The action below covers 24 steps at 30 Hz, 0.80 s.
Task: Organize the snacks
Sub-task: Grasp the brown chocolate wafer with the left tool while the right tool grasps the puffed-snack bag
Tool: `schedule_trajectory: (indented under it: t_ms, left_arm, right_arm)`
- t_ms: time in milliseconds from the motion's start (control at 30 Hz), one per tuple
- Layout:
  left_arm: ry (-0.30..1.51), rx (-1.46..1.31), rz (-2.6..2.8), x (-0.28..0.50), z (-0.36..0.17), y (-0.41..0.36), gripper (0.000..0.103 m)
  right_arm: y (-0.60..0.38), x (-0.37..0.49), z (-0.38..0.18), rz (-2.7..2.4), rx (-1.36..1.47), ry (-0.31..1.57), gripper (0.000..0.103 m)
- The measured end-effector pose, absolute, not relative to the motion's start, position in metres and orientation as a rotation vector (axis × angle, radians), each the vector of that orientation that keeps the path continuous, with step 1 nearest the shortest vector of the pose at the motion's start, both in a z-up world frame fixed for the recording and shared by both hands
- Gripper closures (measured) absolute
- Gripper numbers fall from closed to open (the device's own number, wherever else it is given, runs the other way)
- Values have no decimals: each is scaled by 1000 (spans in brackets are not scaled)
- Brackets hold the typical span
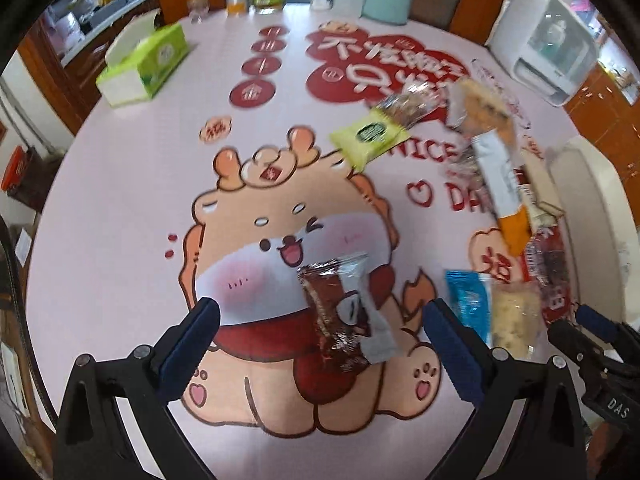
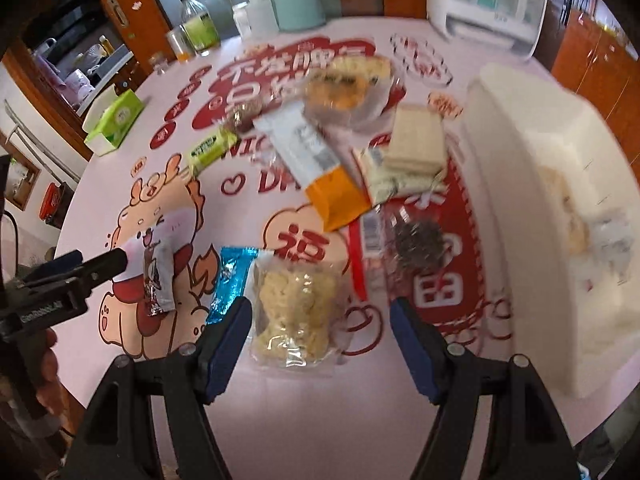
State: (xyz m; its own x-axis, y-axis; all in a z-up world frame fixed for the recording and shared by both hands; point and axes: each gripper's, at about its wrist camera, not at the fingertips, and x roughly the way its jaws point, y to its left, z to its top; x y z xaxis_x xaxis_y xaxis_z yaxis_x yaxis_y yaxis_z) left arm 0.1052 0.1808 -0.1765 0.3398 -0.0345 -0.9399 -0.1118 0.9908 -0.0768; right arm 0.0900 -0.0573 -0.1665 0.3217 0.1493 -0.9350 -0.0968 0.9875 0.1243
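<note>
The left hand-held gripper (image 1: pixel 320 320) is wide open and holds nothing, straddling the brown chocolate wafer pack (image 1: pixel 340 312) at lower centre on the surface (image 1: pixel 120 240). Lower it squarely, then close across the pack's narrow width. The right hand-held gripper (image 2: pixel 320 320) is also open and empty, above the pale crumbly snack bag (image 2: pixel 294 312).

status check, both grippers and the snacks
Left gripper open over brown-and-grey chocolate wafer packet. Right gripper open by clear pale puffed-snack bag. Nothing blocking.

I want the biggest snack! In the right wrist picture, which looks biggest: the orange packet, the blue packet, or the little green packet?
As they look there:
1. Orange packet
2. Blue packet
3. Green packet

The green one lies farther away, so its real size is unsure.
</note>
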Motion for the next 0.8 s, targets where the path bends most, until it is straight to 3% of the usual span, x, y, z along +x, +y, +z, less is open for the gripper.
schedule_trajectory:
  t_ms: [300,633,667,733,800]
  left_arm:
    - [1326,-242,111,120,-216,191,7]
    - [1348,-149,132,121,-228,178,24]
    - [1344,-129,132,121,-227,175,27]
    - [1325,-99,118,119,-224,170,49]
    - [1324,-76,93,118,-221,165,58]
  right_arm:
    - [-50,101,-197,149,82,1310,31]
    - [-39,107,-216,163,71,1357,40]
    - [-39,108,-217,158,70,1357,41]
    - [-37,109,-218,156,69,1351,44]
    - [-35,109,-219,159,68,1347,47]
